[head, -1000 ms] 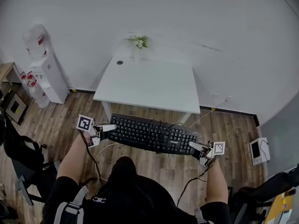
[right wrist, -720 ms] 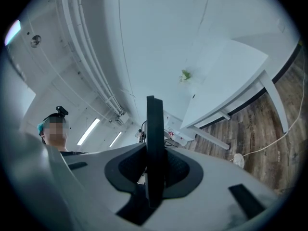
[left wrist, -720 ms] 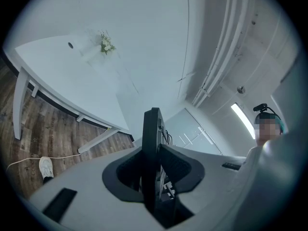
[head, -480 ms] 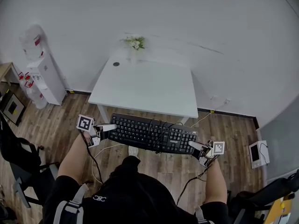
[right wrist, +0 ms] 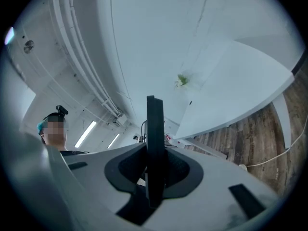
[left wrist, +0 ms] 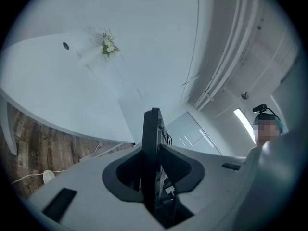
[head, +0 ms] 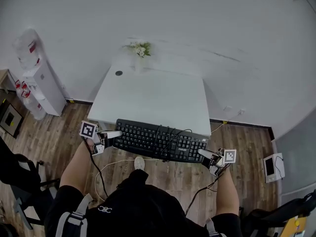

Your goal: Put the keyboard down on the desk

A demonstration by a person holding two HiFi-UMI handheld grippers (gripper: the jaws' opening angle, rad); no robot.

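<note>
A black keyboard (head: 160,141) hangs in the air just in front of the near edge of the white desk (head: 153,95), its far edge over the desk's rim. My left gripper (head: 116,134) is shut on its left end, my right gripper (head: 203,154) on its right end. In the left gripper view the keyboard (left wrist: 152,158) shows edge-on between the jaws, and likewise the keyboard (right wrist: 155,148) in the right gripper view. Its cable (head: 170,135) lies coiled on top of the keys.
A small flower vase (head: 138,51) and a dark round spot (head: 118,73) sit at the desk's back left. A water dispenser (head: 37,78) stands left by the wall. A white cable (head: 123,163) lies on the wooden floor under the keyboard. A chair (head: 19,177) stands at left.
The person has stepped toward the desk with the keyboard, so the desk now lies closer and the keyboard's far edge reaches its near rim. Both grips are unchanged.
</note>
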